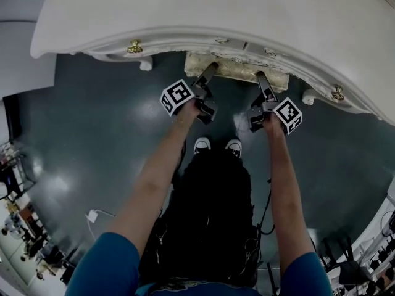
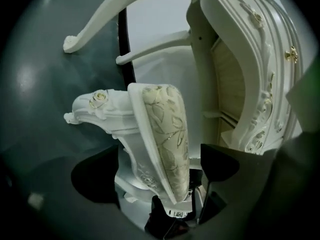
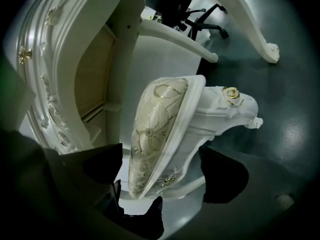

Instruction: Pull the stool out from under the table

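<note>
Stool (image 1: 237, 66): tucked under the table (image 1: 185, 11), only its cushioned front edge showing; not yet pulled out.
Left gripper (image 1: 212, 69), right gripper (image 1: 261, 78): I have both at that edge, jaws apart astride the seat, nothing clamped.
Outstanding: grip, pull.

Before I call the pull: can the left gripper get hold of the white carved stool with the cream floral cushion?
Likely yes. The left gripper has its jaws open astride the seat edge of the white carved stool, nothing in between; the white ornate table stands clear of them.
</note>
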A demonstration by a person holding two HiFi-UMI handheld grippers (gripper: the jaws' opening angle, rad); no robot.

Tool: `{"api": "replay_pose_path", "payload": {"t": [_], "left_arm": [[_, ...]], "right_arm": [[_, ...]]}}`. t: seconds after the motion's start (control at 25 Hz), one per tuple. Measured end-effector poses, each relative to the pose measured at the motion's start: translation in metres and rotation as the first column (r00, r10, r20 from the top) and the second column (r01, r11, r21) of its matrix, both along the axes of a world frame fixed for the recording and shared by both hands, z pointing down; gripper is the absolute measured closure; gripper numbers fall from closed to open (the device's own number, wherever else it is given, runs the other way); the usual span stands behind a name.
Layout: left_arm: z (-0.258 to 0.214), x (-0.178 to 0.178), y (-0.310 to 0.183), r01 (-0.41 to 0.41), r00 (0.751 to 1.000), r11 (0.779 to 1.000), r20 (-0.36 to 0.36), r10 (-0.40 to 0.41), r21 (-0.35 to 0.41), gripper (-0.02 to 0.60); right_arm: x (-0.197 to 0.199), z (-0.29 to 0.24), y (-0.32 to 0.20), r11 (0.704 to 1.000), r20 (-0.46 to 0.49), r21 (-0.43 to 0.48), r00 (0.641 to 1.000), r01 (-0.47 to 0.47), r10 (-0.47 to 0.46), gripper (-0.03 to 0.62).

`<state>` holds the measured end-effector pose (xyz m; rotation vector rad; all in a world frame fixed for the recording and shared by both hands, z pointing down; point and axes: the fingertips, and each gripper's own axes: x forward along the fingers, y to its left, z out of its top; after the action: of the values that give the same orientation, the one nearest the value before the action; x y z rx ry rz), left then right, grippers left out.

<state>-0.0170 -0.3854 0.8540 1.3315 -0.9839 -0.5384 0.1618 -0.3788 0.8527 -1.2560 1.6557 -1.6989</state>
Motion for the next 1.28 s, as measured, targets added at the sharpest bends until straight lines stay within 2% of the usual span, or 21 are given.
{"api": "replay_pose_path", "payload": {"t": [0.12, 0.28, 0.4, 0.48, 0.6, 0.8, 0.96, 1.08, 1.28], "left_arm": [[0.007, 0.005, -0.004, 0.022, 0.998, 1.0, -0.065, -0.021, 0.014, 0.069], [0.017, 0.01, -0.016, 0.121, 0.978, 0.993, -0.169, -0.119, 0.003, 0.056], [0.013, 0.012, -0.03, 0.131, 0.972, 0.989, -0.207, -0.114, 0.07, 0.052], [0.01, 0.011, -0.036, 0.127, 0.971, 0.985, -0.218, -0.101, 0.113, 0.067], [0.01, 0.011, -0.038, 0.111, 0.972, 0.986, -0.22, -0.082, 0.123, 0.066], [0.016, 0.007, -0.027, 0.119, 0.973, 0.989, -0.21, -0.099, 0.084, 0.072], [0.021, 0.004, -0.001, 0.088, 0.972, 0.995, -0.224, -0.074, 0.052, 0.072], [0.013, 0.002, 0.02, 0.08, 0.968, 0.993, -0.246, -0.057, 0.085, 0.072], [0.014, -0.004, 0.061, 0.084, 0.968, 0.995, -0.243, -0.066, 0.062, 0.074]], "right_arm": [[-0.002, 0.01, -0.004, 1.0, -0.002, -0.018, 1.0, -0.003, 0.003, 0.108], [-0.007, 0.015, -0.013, 1.0, 0.04, 0.009, 0.999, -0.008, 0.008, 0.088], [-0.007, 0.015, -0.02, 0.998, 0.064, 0.058, 0.998, -0.021, 0.017, 0.079], [-0.008, 0.015, -0.021, 0.996, 0.082, 0.088, 0.996, -0.029, 0.022, 0.075], [-0.009, 0.015, -0.022, 0.994, 0.109, 0.097, 0.993, -0.046, 0.036, 0.095], [-0.013, 0.014, -0.012, 0.996, 0.128, 0.057, 0.99, -0.065, 0.057, 0.115], [-0.017, 0.016, 0.011, 0.997, 0.137, 0.053, 0.989, -0.06, 0.053, 0.118], [-0.024, 0.015, 0.032, 0.998, 0.144, 0.051, 0.989, -0.041, 0.034, 0.118], [-0.029, 0.017, 0.072, 1.0, 0.148, 0.025, 0.989, -0.018, 0.014, 0.123]]}}
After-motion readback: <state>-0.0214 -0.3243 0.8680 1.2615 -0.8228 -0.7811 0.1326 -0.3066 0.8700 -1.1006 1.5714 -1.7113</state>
